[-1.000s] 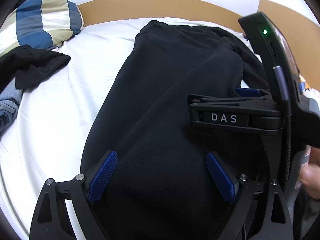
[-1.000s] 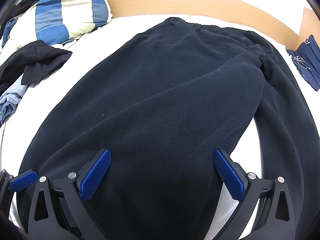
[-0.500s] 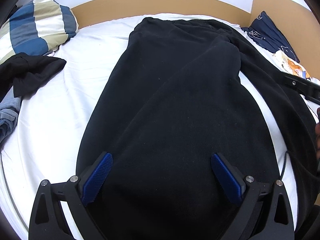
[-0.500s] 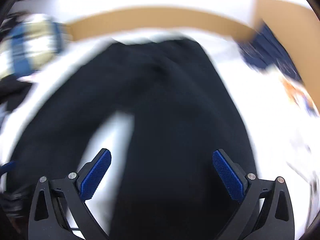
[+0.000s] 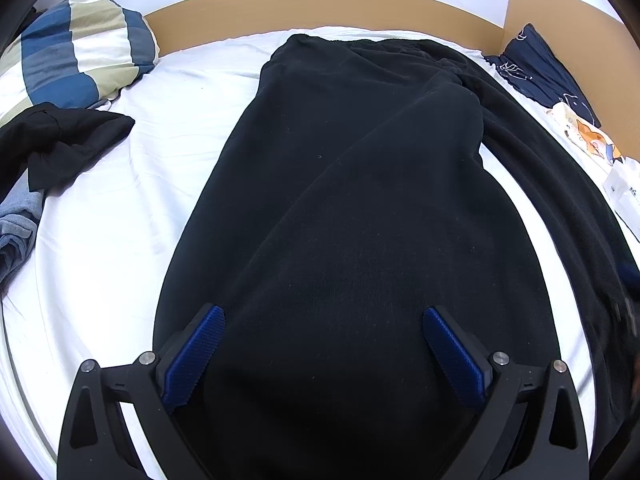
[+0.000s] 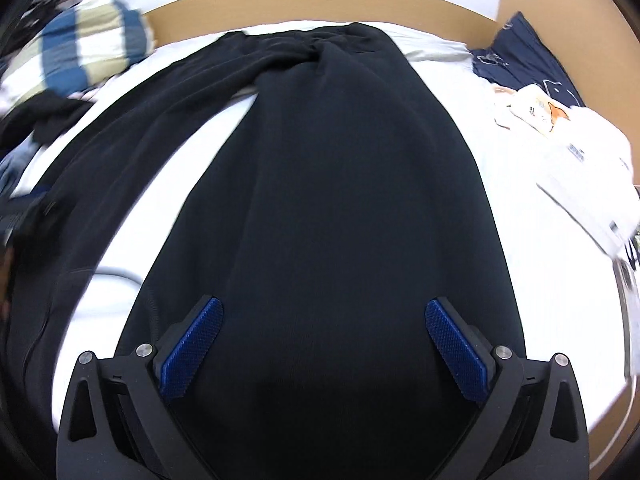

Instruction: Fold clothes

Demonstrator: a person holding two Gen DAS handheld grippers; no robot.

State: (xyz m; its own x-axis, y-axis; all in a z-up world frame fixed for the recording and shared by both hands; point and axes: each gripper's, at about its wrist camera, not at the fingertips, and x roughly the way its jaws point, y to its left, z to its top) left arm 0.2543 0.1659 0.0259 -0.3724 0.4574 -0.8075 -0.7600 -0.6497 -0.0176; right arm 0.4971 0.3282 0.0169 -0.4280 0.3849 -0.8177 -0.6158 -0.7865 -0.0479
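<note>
Two grippers, both with jaws spread wide and nothing between the blue pads: the left gripper hovers over the lower part of one trouser leg, the right gripper over the lower part of the other. The black sweatpants lie lengthwise on the white bed sheet, waistband at the far end beside the wooden headboard, the two legs diverging toward the cameras with a strip of sheet showing between them. In the left wrist view the nearer leg is broad and fairly smooth; the second leg runs off to the right, more rumpled. Judged step: seizing the leg ends ahead of a lengthwise fold. To do it well, each gripper should probably close near the hem, taking both cloth layers but not the sheet beneath, then lift evenly so one leg lands squarely on the other with side seams aligned. Heavy fleece is likely to sag, so a shallow pinch may slip. Bystanders: striped pillow and a dark crumpled garment at left, a navy garment and a white printed garment at right, all well apart from the work
</note>
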